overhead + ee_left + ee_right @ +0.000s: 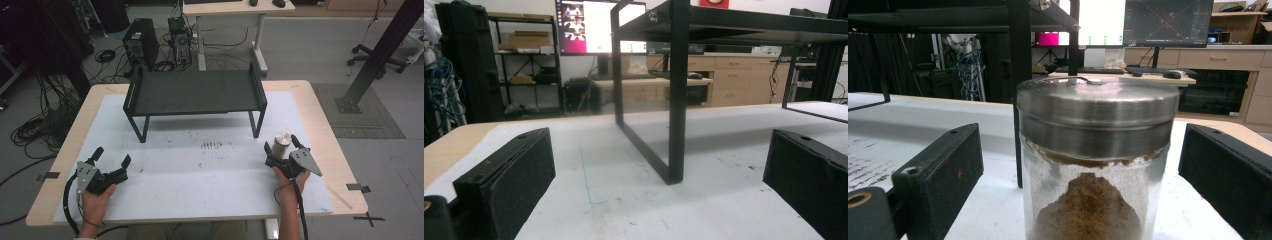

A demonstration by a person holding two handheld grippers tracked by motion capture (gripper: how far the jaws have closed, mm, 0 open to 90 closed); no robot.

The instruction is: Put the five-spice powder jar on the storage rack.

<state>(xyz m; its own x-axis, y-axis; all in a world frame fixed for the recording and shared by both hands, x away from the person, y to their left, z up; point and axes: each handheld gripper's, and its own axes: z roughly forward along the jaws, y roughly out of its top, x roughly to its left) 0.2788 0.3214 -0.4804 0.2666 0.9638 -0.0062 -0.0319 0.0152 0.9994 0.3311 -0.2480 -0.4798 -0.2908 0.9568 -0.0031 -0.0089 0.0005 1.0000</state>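
A glass jar with a steel lid and brown powder inside stands on the white mat at the right. My right gripper is open around it, jaws on either side with gaps. In the right gripper view the jar stands upright between the two black pads, touching neither. My left gripper rests open at the left front of the mat, nothing between its pads. A black metal shelf stands at the back middle; its near leg is ahead of the left gripper.
The white mat covers a wooden table. Dark specks lie mid-mat in front of the shelf. Beyond the table are a computer tower, floor cables, a desk and a black post base.
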